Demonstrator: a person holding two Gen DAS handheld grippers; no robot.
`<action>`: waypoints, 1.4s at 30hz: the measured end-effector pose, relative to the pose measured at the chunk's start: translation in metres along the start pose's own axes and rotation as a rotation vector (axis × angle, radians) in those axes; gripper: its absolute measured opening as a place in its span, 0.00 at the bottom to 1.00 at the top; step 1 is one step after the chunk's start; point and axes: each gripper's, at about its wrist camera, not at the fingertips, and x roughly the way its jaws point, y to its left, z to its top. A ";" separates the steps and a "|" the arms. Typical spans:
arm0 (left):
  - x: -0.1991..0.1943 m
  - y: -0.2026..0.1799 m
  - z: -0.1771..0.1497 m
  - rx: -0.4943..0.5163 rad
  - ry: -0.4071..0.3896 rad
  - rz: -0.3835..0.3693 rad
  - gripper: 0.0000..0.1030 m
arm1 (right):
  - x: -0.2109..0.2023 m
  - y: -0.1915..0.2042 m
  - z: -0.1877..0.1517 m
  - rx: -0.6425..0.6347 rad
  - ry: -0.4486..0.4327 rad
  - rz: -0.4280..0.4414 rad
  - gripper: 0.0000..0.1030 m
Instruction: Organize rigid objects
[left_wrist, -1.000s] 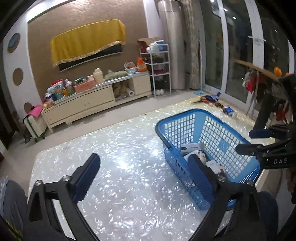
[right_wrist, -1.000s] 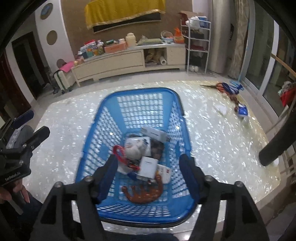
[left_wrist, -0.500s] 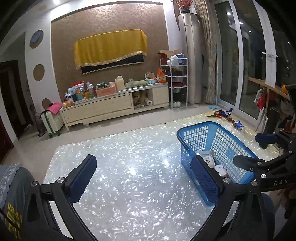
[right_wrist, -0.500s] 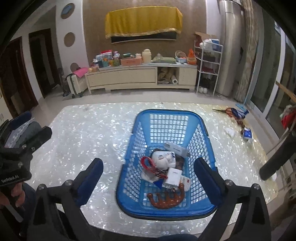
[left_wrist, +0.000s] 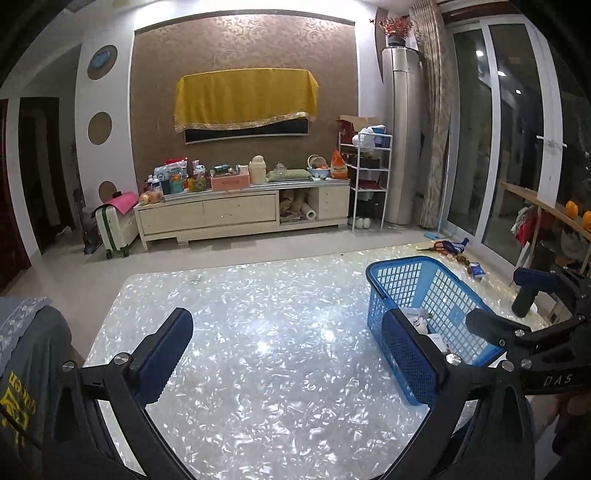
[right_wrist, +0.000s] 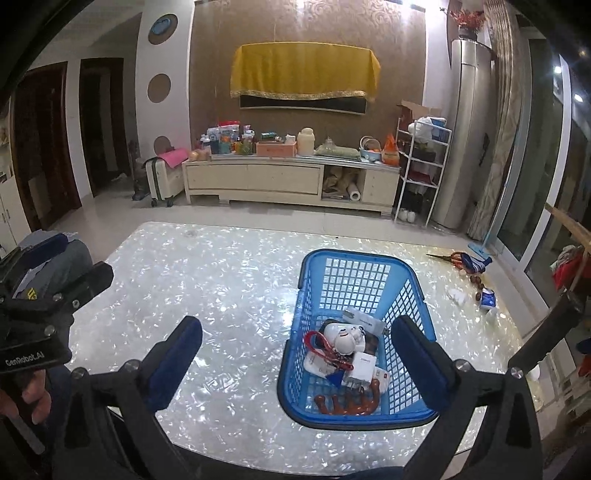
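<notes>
A blue plastic basket (right_wrist: 321, 266) stands on the pearly white table (right_wrist: 229, 295), toward its right side. It holds several small items: a white figure (right_wrist: 345, 338), a red lanyard (right_wrist: 321, 349), white boxes (right_wrist: 364, 369) and a brown-red piece (right_wrist: 347, 402). The basket also shows at the right of the left wrist view (left_wrist: 402, 271). My left gripper (left_wrist: 286, 350) is open and empty above the table's near left part. My right gripper (right_wrist: 297, 358) is open and empty, raised near the basket's front left.
Small items lie at the table's far right: scissors with orange handles (right_wrist: 454, 256), a small blue and white carton (right_wrist: 487, 299). A dark cylinder (left_wrist: 522, 304) stands at the right edge. A cluttered low cabinet (right_wrist: 288, 177) and a shelf rack (right_wrist: 421, 170) stand against the far wall.
Both grippers have risen and pulled back from the basket, tilting up so more of the room shows. The right gripper has shifted left off the basket. Both stay open and empty.
</notes>
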 end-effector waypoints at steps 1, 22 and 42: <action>-0.001 0.001 0.000 -0.004 0.001 0.000 1.00 | 0.000 0.000 0.000 -0.002 -0.004 0.000 1.00; -0.007 0.004 -0.014 -0.020 0.039 -0.008 1.00 | -0.007 0.013 -0.007 -0.025 -0.042 0.029 1.00; -0.015 0.001 -0.016 -0.022 0.049 -0.031 1.00 | -0.013 0.016 -0.009 -0.016 -0.033 0.034 1.00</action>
